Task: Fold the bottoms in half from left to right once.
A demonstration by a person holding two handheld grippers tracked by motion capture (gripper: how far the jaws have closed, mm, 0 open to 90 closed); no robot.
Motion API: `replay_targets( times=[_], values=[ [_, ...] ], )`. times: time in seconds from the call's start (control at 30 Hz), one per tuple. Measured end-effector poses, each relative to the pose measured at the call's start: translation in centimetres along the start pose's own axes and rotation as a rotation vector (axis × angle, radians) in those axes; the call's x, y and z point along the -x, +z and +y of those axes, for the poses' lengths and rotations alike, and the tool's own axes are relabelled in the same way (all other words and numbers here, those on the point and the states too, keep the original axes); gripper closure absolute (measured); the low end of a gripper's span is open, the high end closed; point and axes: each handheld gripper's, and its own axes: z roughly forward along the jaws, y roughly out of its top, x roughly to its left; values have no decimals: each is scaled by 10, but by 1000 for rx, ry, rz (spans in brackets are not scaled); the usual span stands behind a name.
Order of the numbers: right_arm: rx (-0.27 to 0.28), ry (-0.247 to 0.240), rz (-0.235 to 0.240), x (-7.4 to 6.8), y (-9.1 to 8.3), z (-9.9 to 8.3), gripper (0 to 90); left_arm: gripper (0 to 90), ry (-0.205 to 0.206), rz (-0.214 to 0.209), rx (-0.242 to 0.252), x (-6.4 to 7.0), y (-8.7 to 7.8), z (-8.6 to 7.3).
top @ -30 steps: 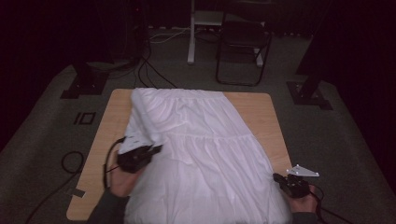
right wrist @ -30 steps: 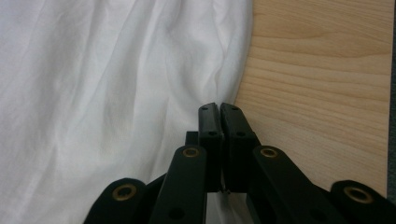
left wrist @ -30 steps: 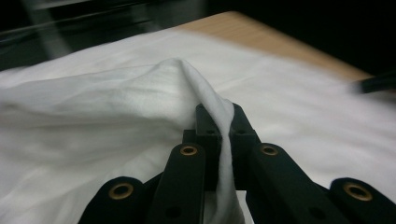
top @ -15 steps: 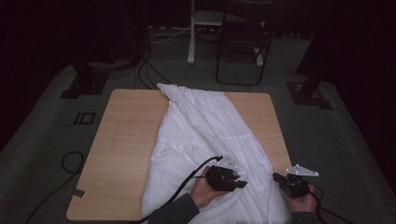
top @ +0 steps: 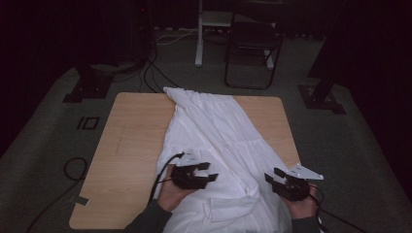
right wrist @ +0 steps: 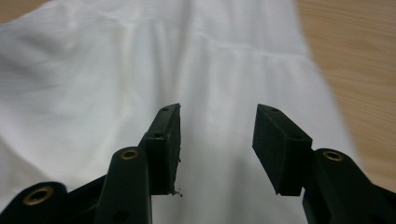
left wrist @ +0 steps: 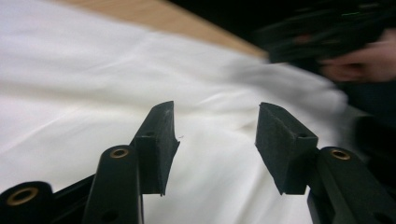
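A white garment (top: 218,141) lies folded lengthwise down the right half of the wooden table (top: 131,145), running from the far edge to the near edge. My left gripper (top: 210,174) hovers over its near part, jaws open and holding nothing, with white cloth (left wrist: 93,84) beneath them. My right gripper (top: 273,178) is at the garment's near right edge, open as well, above the cloth (right wrist: 140,65). The other hand and its gripper (left wrist: 336,42) appear at the upper right of the left gripper view.
Bare wood (right wrist: 355,56) lies right of the garment. A black chair (top: 252,48) and a white post (top: 199,34) stand beyond the table on the carpet. Cables (top: 73,167) trail on the floor at the left.
My left gripper carried the garment's left side across to the right and folded it over, then let go and now stands open. The right gripper stayed near the front right corner.
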Motion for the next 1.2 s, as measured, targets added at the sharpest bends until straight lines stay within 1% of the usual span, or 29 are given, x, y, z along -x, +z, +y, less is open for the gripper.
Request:
replay_targets(
  times=[0.07, 0.1, 0.13, 0.2, 0.23, 0.27, 0.33, 0.37, 0.4, 0.43, 0.47, 0.5, 0.53, 0.57, 0.6, 0.63, 0.67, 0.7, 0.73, 0.77, 0.8, 0.83, 0.87, 0.93, 1.0, 1.1, 1.17, 1.2],
  values=[
    [-19, -30, 36, -12, 10, 4, 496, 471, -17, 105, -22, -16, -13, -15],
    [-32, -40, 48, -17, 16, 5, 484, 466, -29, 181, -44, -25, -19, -26],
    [-41, -47, 66, -22, 22, 5, 475, 461, -43, 226, -64, -33, -23, -35],
    [-61, -48, 86, -28, 30, 2, 432, 444, -88, 294, -81, -46, -31, -54],
    [-95, -48, 98, -32, 36, -1, 400, 419, -105, 310, -92, -51, -33, -61],
    [-95, -48, 98, -32, 36, -1, 400, 419, -132, 326, -98, -57, -36, -69],
    [-126, -65, 113, -36, 41, -4, 380, 391, -185, 356, -112, -69, -41, -86],
    [-156, -75, 120, -38, 44, -6, 379, 372, -211, 357, -115, -74, -43, -92],
    [-156, -75, 120, -38, 44, -6, 379, 372, -247, 350, -120, -78, -44, -97],
    [-156, -75, 120, -38, 44, -6, 379, 360, -247, 350, -120, -78, -44, -97],
    [-191, -79, 131, -39, 49, -8, 516, 359, -291, 328, -120, -84, -45, -102],
    [-191, -79, 131, -39, 49, -8, 516, 359, -306, 310, -120, -86, -44, -104],
    [-205, -88, 149, -39, 49, -8, 642, 359, -319, 296, -124, -88, -43, -105],
    [-213, -93, 164, -40, 49, -8, 743, 362, -329, 289, -128, -88, -41, -106],
    [-212, -101, 162, -40, 48, -8, 814, 377, -325, 277, -133, -89, -38, -106],
    [-189, -110, 144, -40, 43, -6, 853, 425, -332, 258, -126, -89, -36, -106],
    [-189, -110, 144, -40, 43, -6, 853, 425, -334, 248, -127, -89, -35, -105],
    [-178, -108, 140, -40, 41, -5, 855, 449, -330, 238, -138, -88, -34, -104],
    [-159, -103, 136, -38, 38, -3, 857, 545, -320, 227, -151, -87, -33, -103],
    [-149, -98, 134, -37, 35, -2, 858, 626, -303, 227, -156, -85, -32, -102],
    [-140, -96, 131, -37, 33, -1, 859, 708, -273, 235, -151, -82, -33, -101],
    [-128, -95, 123, -36, 31, 0, 860, 811, -271, 234, -143, -79, -34, -100],
    [-122, -95, 120, -36, 29, 0, 861, 847, -261, 244, -127, -77, -37, -98],
    [-99, -87, 108, -33, 24, 3, 863, 870, -241, 269, -97, -73, -46, -92],
    [-91, -90, 100, -32, 22, 4, 865, 873, -226, 311, -76, -66, -59, -83],
    [-42, -81, 69, -24, 9, 11, 869, 876, -187, 338, -47, -51, -76, -70],
    [10, -64, 47, -16, -6, 17, 871, 875, -185, 342, -28, -44, -84, -64],
    [35, -54, 26, -11, -14, 21, 872, 873, -182, 337, -25, -42, -85, -61]
  ],
)
